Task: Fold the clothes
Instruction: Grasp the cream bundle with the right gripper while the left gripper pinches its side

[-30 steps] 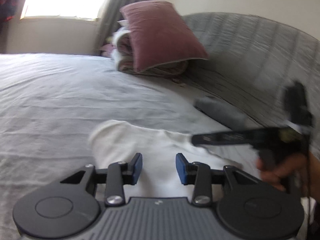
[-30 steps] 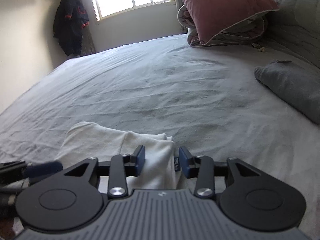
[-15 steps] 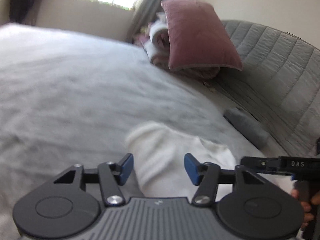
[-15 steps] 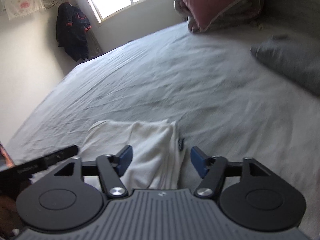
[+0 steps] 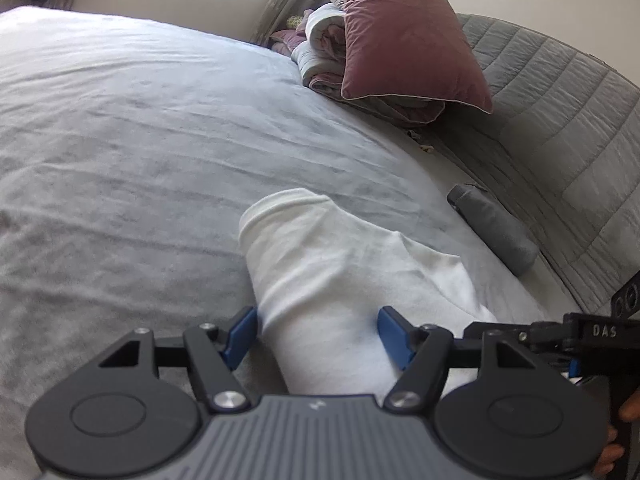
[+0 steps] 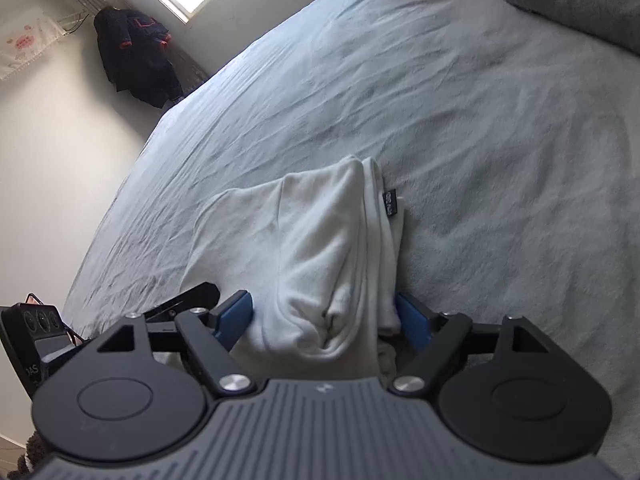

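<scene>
A folded white garment (image 5: 340,280) lies on the grey bedsheet (image 5: 120,140). It also shows in the right wrist view (image 6: 320,248), with a small dark label at its right edge. My left gripper (image 5: 320,334) is open, its blue pads on either side of the garment's near end. My right gripper (image 6: 326,320) is open too, its pads straddling the bunched near end of the garment. The right gripper shows at the right edge of the left wrist view (image 5: 560,332).
A maroon pillow (image 5: 408,36) leans on a rolled duvet at the headboard (image 5: 560,120). A rolled grey garment (image 5: 492,232) lies near the headboard. A dark jacket (image 6: 136,60) hangs on the wall by the window.
Both grippers have opened wider and moved closer over the white garment. The garment's near end now sits between each pair of pads.
</scene>
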A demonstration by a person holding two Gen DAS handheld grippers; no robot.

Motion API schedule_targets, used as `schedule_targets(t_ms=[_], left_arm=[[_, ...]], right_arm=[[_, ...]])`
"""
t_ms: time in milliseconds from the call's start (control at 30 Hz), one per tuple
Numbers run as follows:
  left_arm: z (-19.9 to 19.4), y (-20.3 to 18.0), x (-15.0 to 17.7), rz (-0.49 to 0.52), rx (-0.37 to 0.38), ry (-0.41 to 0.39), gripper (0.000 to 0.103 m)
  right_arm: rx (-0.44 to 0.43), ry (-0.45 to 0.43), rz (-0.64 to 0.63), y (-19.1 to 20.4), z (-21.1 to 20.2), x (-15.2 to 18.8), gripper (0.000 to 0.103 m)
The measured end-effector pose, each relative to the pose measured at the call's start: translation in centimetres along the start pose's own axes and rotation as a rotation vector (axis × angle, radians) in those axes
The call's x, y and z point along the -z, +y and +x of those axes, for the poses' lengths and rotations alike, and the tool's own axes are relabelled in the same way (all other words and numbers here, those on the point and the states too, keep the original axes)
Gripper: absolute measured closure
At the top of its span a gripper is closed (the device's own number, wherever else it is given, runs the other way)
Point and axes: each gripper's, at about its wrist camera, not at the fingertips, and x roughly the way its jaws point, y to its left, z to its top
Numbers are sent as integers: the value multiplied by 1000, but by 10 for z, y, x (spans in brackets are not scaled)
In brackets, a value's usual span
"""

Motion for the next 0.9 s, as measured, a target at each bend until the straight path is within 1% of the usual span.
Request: schedule_targets(t_ms=[133,200,233,267,300,333,367,400,467,600,700,800,833,900], left_arm=[[4,5,2,-59,39,23,33],[4,7,2,-78,56,32,32],[5,7,2,-87,63,36,32],[5,8,3,-93,68,38,32],[5,8,3,-98,73,39,33],[5,8,4,-99,74,38,33],[4,8,4,-99,77,35,35],[3,7,4,-99,81,31,39],[-1,6,2,-106,91,14,41],[-9,6,-2,-152,144,12,42],[-9,4,-1,-169,182,34,42],[-1,0,3,-146,170,76,40],[2,-1,4,-137,165,91,39],[7,-2,7,-115,154,102,36]], right_arm=[[-22,-13,30,-5,5,1,19],[-22,-21,36,-4,6,1,23],[-18,-22,34,-3,7,1,28],[-14,-24,32,-2,7,2,36],[-11,-26,30,-1,7,2,39],[-18,-28,31,0,7,2,48],[-21,-33,34,1,5,1,52],[-24,-38,33,2,2,1,53],[-37,-49,32,5,-4,-1,57],[-71,-75,43,7,-20,-5,58],[-74,-84,55,4,-31,-9,58],[-54,-75,56,1,-30,-12,58],[-42,-63,63,-1,-26,-11,56],[-7,-29,86,-9,-17,-6,46]])
